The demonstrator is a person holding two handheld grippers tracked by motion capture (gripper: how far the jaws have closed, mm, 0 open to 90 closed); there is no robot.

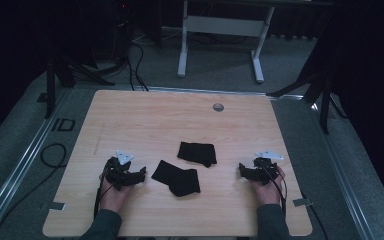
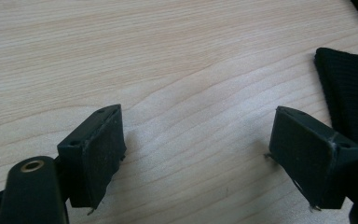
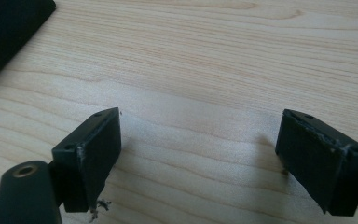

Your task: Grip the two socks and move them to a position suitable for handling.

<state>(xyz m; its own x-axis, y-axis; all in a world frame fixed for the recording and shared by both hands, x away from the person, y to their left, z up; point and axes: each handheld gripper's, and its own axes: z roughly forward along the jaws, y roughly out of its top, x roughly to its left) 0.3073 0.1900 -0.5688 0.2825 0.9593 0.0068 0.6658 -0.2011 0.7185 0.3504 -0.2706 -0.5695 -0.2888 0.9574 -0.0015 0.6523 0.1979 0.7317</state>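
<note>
Two black socks lie on the light wooden table [image 1: 145, 115]. One sock [image 1: 176, 178] lies near the front middle, and the other sock [image 1: 196, 153] is just behind it to the right. My left gripper [image 1: 132, 175] rests low on the table left of the near sock, jaws wide open and empty. In the left gripper view that gripper [image 2: 198, 154] has bare wood between its pads, with the near sock [image 2: 349, 93] at the right edge. My right gripper [image 1: 242, 172] rests at the table's right side, open and empty. In the right gripper view, beyond that gripper [image 3: 198, 156], a sock [image 3: 9, 28] fills the top left corner.
A round grey cable grommet [image 1: 218, 107] sits in the table near its far edge. Beyond the table stands a white desk frame [image 1: 220, 30] on grey carpet. Dark stands [image 1: 325, 85] and cables [image 1: 135, 65] flank the table's far corners.
</note>
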